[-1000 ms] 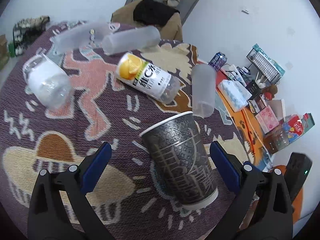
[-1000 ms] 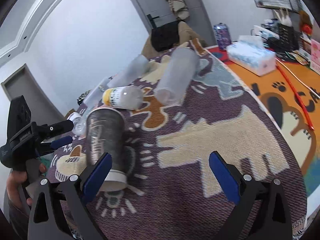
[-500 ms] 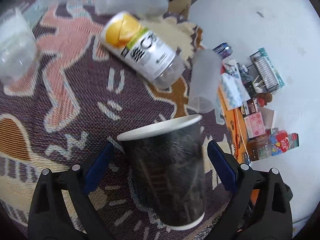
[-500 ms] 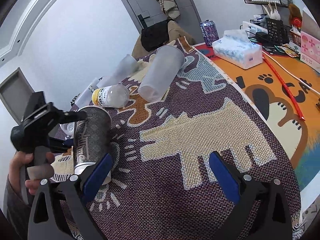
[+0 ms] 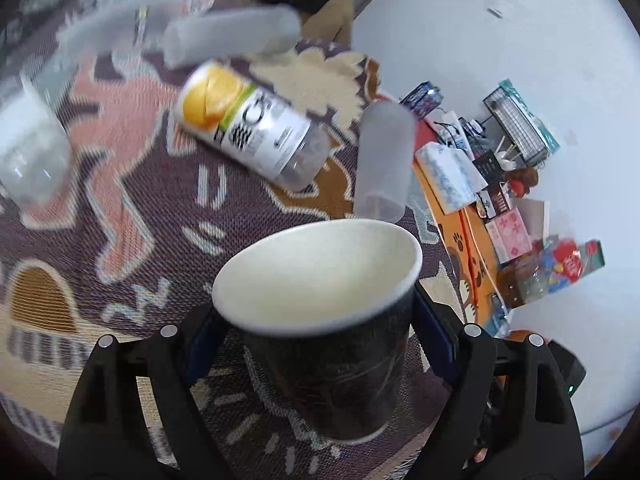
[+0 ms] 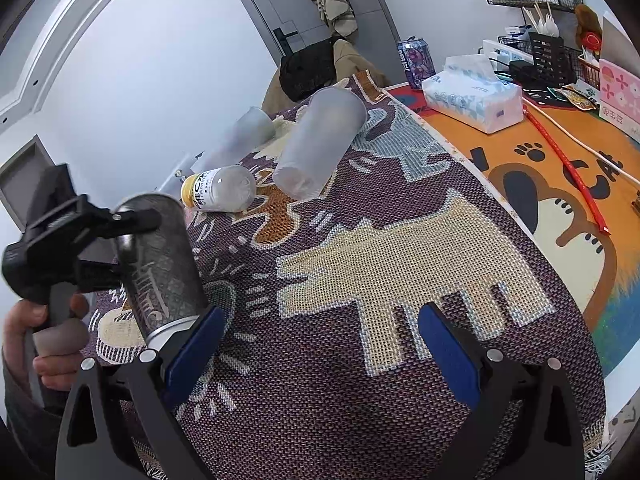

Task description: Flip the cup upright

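Note:
A dark patterned paper cup (image 5: 332,352) with a white inside stands between the fingers of my left gripper (image 5: 320,344), mouth up. The blue pads press its two sides. In the right wrist view the same cup (image 6: 160,264) is at the left, slightly tilted, with the left gripper's black finger (image 6: 120,220) across its upper part and a hand on the handle. My right gripper (image 6: 316,344) is open and empty above the woven cloth (image 6: 400,248), to the right of the cup.
Frosted plastic cups (image 6: 316,144) (image 5: 384,160), a lemon-label bottle (image 5: 248,124) and a clear bottle (image 5: 28,156) lie on their sides on the cloth. A tissue pack (image 6: 472,96), a can (image 6: 416,60), wire baskets and boxes stand on the orange mat at the right.
My left gripper has moved in around the cup and shut on it. The cup now shows its open mouth to the left camera. The right gripper has shifted slightly.

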`<state>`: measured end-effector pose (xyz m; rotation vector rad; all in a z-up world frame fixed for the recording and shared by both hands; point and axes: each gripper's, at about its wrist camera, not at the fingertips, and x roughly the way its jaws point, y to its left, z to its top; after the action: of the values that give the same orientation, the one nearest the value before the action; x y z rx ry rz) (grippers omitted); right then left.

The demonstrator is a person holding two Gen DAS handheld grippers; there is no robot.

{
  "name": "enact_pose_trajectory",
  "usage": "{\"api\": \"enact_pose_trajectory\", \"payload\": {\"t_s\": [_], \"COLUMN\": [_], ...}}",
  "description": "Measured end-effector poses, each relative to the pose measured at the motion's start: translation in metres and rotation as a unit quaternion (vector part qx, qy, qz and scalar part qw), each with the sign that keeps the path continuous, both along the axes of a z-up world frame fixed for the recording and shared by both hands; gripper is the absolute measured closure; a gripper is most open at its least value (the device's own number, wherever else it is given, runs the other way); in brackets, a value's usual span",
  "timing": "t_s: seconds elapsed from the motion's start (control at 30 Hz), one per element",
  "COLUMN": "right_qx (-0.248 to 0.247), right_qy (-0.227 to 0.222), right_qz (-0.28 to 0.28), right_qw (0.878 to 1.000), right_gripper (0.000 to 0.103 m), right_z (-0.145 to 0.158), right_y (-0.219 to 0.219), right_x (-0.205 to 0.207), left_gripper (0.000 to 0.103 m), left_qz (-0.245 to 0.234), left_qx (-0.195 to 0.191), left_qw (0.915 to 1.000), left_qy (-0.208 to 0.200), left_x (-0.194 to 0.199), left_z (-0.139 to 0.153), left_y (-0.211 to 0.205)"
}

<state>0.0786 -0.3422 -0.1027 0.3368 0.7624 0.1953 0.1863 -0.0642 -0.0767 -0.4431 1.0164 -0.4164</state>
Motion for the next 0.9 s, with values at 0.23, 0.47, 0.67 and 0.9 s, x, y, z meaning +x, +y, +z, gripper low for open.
{"api": "enact_pose_trajectory", "payload": {"t_s": [0.23,0.47,0.67,0.9], "right_qx": [-0.009,-0.018,-0.023,-0.032], "right_qy": [-0.009,-0.013,-0.013,-0.008], "right_qz": [0.010,0.010,0.011,0.012], "right_qw": [1.000,1.000,1.000,0.999], "right_gripper": [0.008,0.008,0.008,0.008], "right_z": [0.005,0.006,0.007,0.007], "right_y": [0.007,0.008,0.007,0.002], "right_x": [-0.001,-0.002,-0.004,-0.009], "left_gripper": [0.021,0.021,0.021,0.021], "left_qz": [-0.010,-0.012,-0.009,-0.007], "left_qx": [0.069,0.152,0.211,0.250], "left_qw": [0.9940,0.9766,0.9562,0.9411], "left_qy": [-0.084,-0.152,-0.203,-0.228], "left_x": [-0.026,-0.049,-0.060,-0.058], "left_z": [0.038,0.063,0.069,0.055], "left_y": [-0.006,-0.023,-0.040,-0.061]}}
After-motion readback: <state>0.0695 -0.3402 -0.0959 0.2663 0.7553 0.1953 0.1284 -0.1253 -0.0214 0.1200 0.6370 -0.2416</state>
